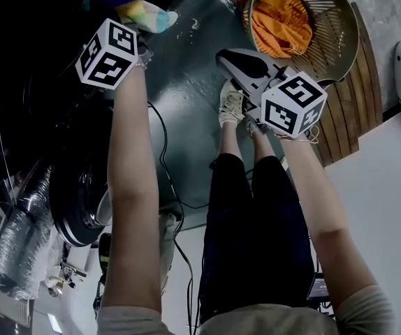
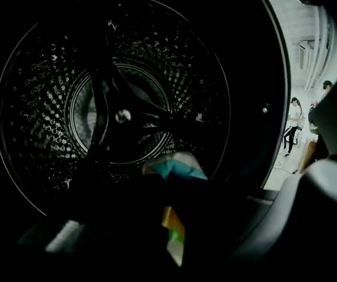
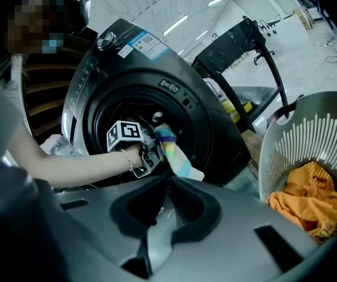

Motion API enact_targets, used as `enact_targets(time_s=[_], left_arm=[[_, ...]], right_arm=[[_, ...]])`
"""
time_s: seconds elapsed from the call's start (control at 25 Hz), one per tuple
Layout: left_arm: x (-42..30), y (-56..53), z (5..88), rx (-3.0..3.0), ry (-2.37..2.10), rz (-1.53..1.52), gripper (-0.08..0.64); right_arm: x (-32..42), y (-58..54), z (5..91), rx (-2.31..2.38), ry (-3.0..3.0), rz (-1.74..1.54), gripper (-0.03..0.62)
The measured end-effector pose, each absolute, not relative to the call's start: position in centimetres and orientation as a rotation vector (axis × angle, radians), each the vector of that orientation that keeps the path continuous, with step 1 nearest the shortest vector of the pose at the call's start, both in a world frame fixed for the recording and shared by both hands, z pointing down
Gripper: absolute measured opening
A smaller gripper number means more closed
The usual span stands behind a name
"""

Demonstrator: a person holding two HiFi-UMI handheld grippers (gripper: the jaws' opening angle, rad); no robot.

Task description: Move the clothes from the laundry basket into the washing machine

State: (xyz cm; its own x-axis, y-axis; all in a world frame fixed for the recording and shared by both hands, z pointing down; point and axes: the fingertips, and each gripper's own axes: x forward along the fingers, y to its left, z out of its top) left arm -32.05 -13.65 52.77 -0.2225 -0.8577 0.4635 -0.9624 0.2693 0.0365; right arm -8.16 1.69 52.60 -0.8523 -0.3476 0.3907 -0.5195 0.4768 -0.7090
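Left gripper (image 3: 155, 150) is clamped on a multicoloured striped sock (image 3: 177, 157), held at the mouth of the washing machine (image 3: 215, 116), facing the drum (image 2: 39, 98). Right gripper (image 3: 169, 180) has its jaws together with nothing between them. An orange garment (image 3: 309, 198) lies in the laundry basket (image 3: 315, 134).

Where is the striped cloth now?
In the right gripper view, the striped cloth hangs from the left gripper at the washing machine opening, left of the basket.
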Motion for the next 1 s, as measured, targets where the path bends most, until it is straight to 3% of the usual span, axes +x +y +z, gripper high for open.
enact_targets(time_s=[0.24,0.36,0.56,0.8,0.96,1.0], left_arm=[[-33.7,-13.1,55.1,1.543,-2.152,0.331,0.03],[-33.2,-11.8,57.1,1.482,-2.078,0.283,0.223],[-30.4,-9.0,57.1,1.562,-2.051,0.329,0.225],[-24.8,-5.7,63.5,1.616,-1.818,0.59,0.263],[-25.2,-6.3,65.4,1.577,-1.809,0.708,0.267],[-25.8,-6.4,65.3,1.556,-1.829,0.732,0.241]], right_arm=[[-8.3,2.3,53.1,0.744,-2.518,1.33,0.035],[-8.2,2.6,53.3,0.747,-2.508,1.338,0.035],[-8.0,3.3,53.5,0.741,-2.495,1.347,0.035],[-7.7,4.2,54.0,0.738,-2.469,1.369,0.035],[-7.2,4.6,54.7,0.739,-2.449,1.372,0.035],[-6.9,4.5,54.8,0.746,-2.445,1.371,0.035]])
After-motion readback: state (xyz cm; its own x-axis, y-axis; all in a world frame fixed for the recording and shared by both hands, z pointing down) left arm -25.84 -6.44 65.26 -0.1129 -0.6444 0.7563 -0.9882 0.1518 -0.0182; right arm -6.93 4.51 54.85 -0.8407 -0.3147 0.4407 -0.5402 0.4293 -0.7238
